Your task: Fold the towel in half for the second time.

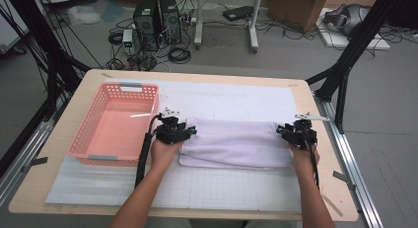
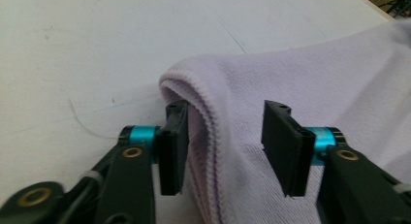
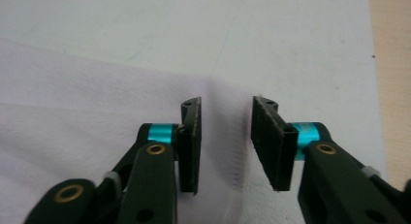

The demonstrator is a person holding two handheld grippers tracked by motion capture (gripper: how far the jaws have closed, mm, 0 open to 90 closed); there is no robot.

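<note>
- The folded, pale lilac terry towel [image 1: 234,143] is seen in the middle of the high view, spread on the white gridded mat [image 1: 222,102] that covers the light wooden table [image 1: 74,109].
- The left gripper [image 1: 190,132] is placed at the towel's left end and the right gripper [image 1: 282,131] at its right end, so the cloth lies between the two.
- In the left gripper view, the rounded folded edge of the towel [image 2: 271,112] is seen rising between the spread jaws of the left gripper [image 2: 225,146]; the left jaw is touching the fold, while the right jaw stands apart from it, so nothing is clamped.
- In the right gripper view, the right gripper [image 3: 225,144] is held with its jaws parted over the towel's [image 3: 97,103] hemmed edge, and the cloth is not pinched.
- The towel is shown as soft, ribbed at the hem, and layered.
- Its long axis is run left to right across the high view.
- An orange-pink perforated plastic basket [image 1: 86,134] is seen at centre left, just beside the left gripper.
</note>
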